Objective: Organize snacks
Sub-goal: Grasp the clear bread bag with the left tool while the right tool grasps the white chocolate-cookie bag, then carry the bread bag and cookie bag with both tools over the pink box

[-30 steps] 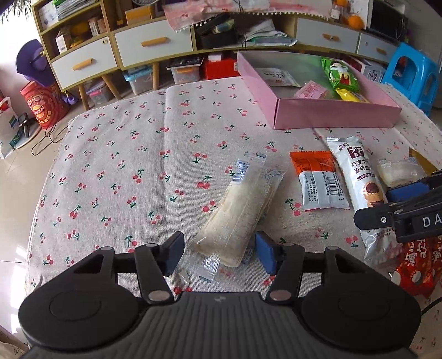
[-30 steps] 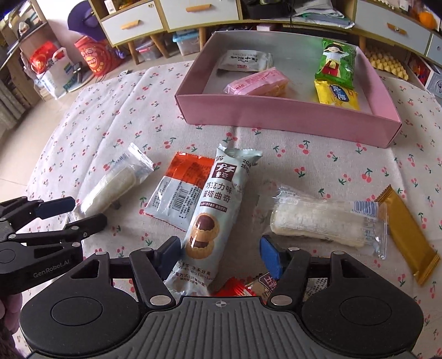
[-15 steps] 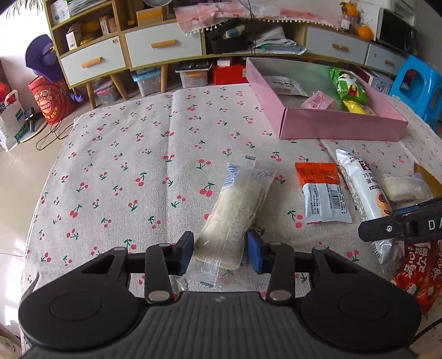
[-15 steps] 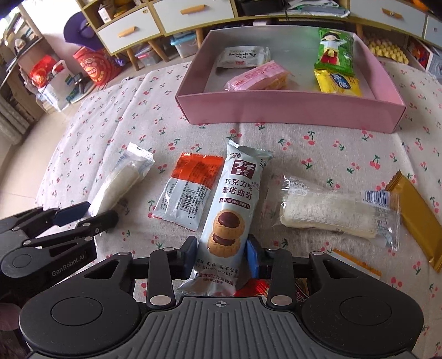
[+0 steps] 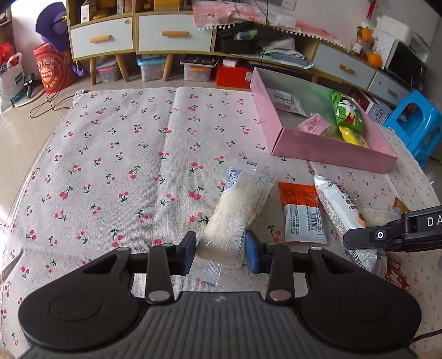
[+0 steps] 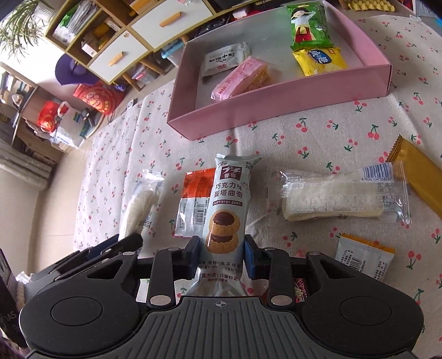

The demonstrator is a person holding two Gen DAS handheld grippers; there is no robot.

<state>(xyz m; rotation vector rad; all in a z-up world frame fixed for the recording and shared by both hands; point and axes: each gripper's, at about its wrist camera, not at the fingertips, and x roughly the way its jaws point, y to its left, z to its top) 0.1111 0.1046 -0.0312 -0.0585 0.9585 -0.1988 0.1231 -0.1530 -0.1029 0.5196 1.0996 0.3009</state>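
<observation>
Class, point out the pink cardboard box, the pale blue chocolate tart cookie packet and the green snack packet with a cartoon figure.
Pink cardboard box [image 6: 279,107]: right wrist view, front wall.
Pale blue chocolate tart cookie packet [image 6: 228,201]: right wrist view, printed middle.
Green snack packet with a cartoon figure [image 6: 308,24]: right wrist view, figure's body.

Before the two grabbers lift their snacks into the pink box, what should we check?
1. Right gripper squeezing the chocolate tart pack: ok, jaws just closed on it.
2. Left gripper squeezing the clear rice cake pack: ok, pads touch both sides.
3. Room in the pink box: ok, bare floor shows.
4. Grip firm enough to lift: cannot tell.
5. Orange packet clear of the tart pack: not ok, they overlap.
</observation>
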